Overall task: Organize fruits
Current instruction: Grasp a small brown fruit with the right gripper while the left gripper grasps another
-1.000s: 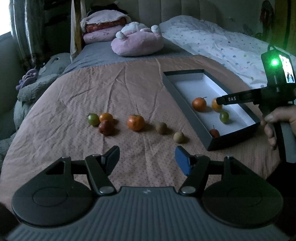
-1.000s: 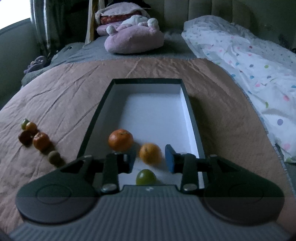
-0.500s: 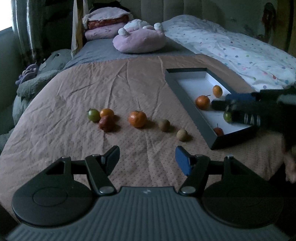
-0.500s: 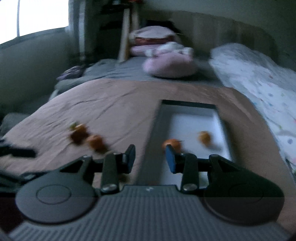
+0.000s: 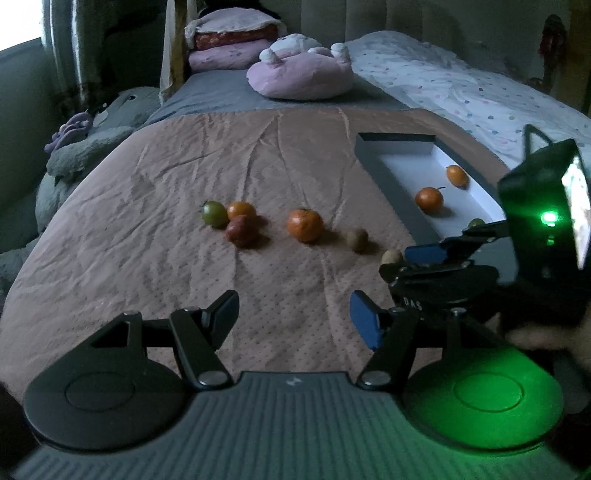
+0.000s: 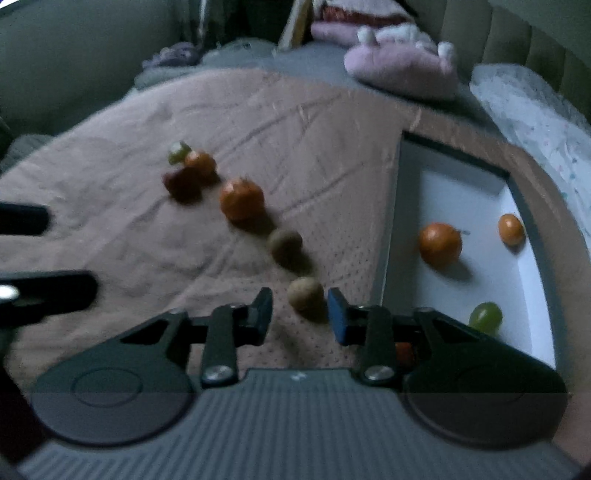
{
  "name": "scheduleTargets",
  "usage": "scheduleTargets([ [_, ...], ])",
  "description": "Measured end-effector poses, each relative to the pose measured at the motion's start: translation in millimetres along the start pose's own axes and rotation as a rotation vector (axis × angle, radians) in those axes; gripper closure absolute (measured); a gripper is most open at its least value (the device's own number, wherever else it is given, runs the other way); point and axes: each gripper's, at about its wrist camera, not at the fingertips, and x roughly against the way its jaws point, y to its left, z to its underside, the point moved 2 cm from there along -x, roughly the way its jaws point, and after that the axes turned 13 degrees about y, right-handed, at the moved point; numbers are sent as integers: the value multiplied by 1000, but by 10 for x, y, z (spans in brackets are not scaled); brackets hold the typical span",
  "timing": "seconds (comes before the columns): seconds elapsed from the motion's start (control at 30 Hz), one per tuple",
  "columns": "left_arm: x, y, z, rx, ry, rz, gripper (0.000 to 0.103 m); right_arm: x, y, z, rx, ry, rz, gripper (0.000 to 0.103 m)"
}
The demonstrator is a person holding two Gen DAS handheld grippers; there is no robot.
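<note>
You are looking across a bed [image 5: 184,236] covered by a creased, dotted, salmon-pink blanket [image 5: 147,206]. Behind it rises a padded, channelled headboard [image 5: 388,14]. A white duvet with coloured dots [image 5: 461,85] lies along the right, a grey sheet [image 5: 221,88] at the head, with a pink plush cushion [image 5: 301,75] and stacked pillows [image 5: 229,44]. Left, you have a grey stuffed toy [image 5: 92,144], curtains [image 5: 70,40] and a bright window [image 5: 18,22]; the room is dim
</note>
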Motion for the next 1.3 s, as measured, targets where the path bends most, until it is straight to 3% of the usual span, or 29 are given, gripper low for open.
scheduleTargets([
  [0.27,-25,-15,26,-5,3,-7,31,-52,33,4,31,6,29,78],
  [0.57,-215,-62,50,-29,26,-18,31,227,1,91,-7,-42,-33,77],
  [0.77,-411,-118,-215,-15,-11,23,32,606,-36,272,47,-105,24,77],
  [0.93,-724,-376,-472,-90,-15,42,32,888,-214,206,16,-170,86,77],
  [1.1,-1022,-640,-654,-166,-16,65,33,997,-292,146,0,-189,76,77],
  [1.2,-1188,-725,-729,-220,-1,62,50,1017,-289,195,-3,-188,64,78],
  [1.3,-1387,-668,-781,-203,46,47,64,1033,-302,213,-16,-184,50,78],
])
